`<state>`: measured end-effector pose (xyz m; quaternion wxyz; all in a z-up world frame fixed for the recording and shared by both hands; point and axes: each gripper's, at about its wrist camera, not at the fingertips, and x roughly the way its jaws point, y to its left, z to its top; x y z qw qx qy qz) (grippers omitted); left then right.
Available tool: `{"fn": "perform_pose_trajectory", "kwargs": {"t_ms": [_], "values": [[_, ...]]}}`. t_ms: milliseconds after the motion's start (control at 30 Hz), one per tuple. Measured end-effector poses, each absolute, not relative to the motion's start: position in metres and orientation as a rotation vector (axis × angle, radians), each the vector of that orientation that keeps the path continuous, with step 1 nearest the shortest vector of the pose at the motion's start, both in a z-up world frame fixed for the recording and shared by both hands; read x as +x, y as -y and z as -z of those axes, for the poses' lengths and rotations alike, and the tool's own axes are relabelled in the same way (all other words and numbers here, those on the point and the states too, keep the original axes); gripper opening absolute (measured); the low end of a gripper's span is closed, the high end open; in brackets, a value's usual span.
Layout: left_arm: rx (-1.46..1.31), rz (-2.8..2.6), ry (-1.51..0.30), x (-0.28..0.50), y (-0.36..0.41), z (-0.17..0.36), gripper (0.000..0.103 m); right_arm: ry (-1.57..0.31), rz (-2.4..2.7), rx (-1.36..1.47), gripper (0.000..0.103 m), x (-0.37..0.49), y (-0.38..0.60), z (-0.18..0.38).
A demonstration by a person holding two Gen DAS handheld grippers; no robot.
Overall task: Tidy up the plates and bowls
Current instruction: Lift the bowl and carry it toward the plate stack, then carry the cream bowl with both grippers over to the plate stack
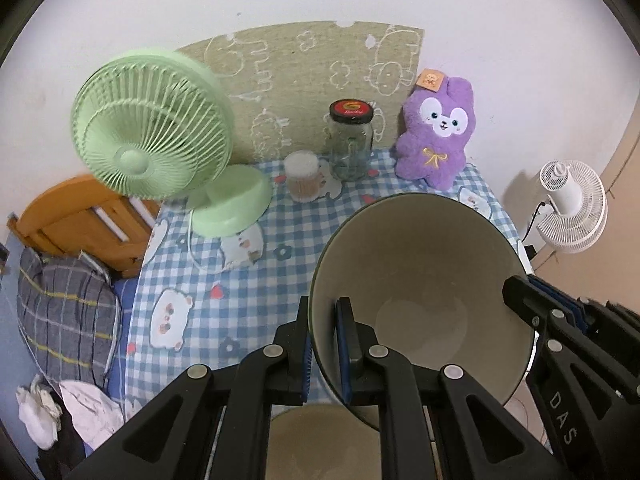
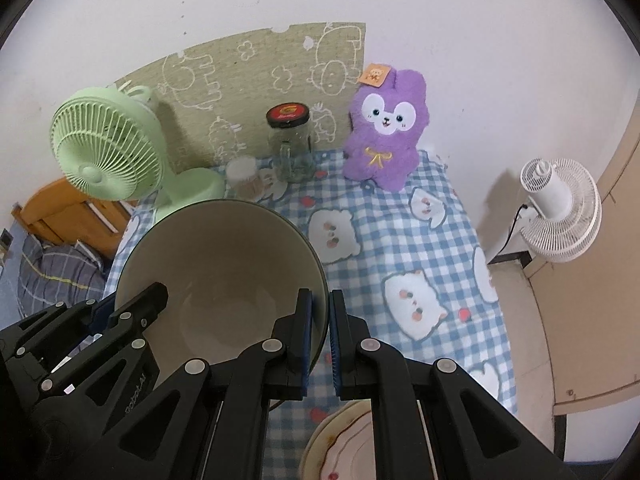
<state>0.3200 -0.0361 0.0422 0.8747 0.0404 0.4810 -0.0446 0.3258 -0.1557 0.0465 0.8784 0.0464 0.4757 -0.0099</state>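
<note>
We are holding one bowl [image 1: 420, 280] between two tongs.
Left gripper [image 1: 324, 344] and right gripper [image 2: 320, 336] are each pinching opposite rims.

A bowl [image 1: 420, 280] hangs above the surface [image 1: 256, 280], gripped at its left rim by the left tool [image 1: 324, 344] and at its right rim by the right tool [image 2: 320, 340]. Behind it, along the wall, stand a fan [image 1: 152, 140] at left, a jar [image 1: 350, 140] in the middle, and a plush toy [image 1: 436, 132] at right. A plate [image 2: 340, 444] lies below the right tool.
</note>
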Motion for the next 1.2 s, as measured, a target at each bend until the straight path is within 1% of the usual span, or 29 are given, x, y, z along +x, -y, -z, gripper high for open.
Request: {"fn": "perform_pose_trajectory", "kwargs": {"t_ms": [533,1200], "values": [[0.053,0.043,-1.09,0.276,-0.009,-0.022,0.008,-1.077,-0.02,0.081,0.011,0.284,0.105,-0.027],[0.064,0.093,-1.18,0.239,-0.022,0.011,0.008,-1.157,0.012,0.066,0.011,0.247,0.089,0.001]]}}
